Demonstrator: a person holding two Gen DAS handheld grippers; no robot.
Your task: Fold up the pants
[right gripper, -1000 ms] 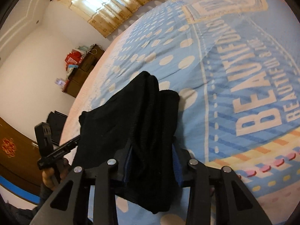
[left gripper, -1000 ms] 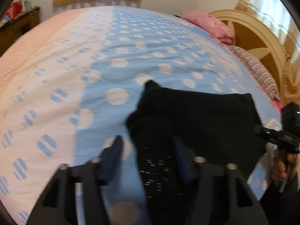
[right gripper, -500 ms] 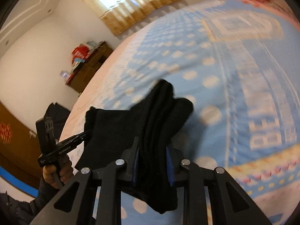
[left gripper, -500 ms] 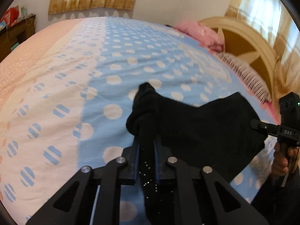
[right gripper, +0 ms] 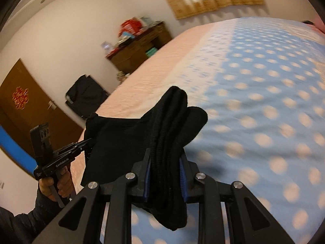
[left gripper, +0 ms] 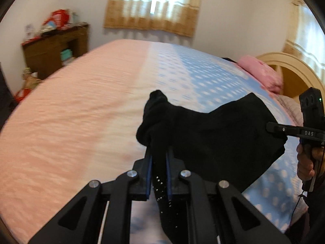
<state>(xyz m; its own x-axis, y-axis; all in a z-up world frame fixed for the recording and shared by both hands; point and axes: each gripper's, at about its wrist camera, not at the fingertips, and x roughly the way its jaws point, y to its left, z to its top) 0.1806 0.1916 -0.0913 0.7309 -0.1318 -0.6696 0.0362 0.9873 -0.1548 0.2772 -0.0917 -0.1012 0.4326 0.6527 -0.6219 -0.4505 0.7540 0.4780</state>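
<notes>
Bed (left gripper: 81,126) surface is motion-blurred — dot pattern smeared. Pants (left gripper: 213,138) hide the bed behind them, and their lower end runs off the bottom edge. Shelf clutter (right gripper: 130,28) beyond the bed too blurred to ID — right tongs (left gripper: 273,127) cut by frame edge.

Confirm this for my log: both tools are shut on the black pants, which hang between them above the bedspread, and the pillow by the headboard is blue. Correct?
Not quite: the pillow by the headboard is pink, as the left wrist view shows. The rest holds: the left tool and right tool are both shut on the black pants, which hang between them above the bedspread.
</notes>
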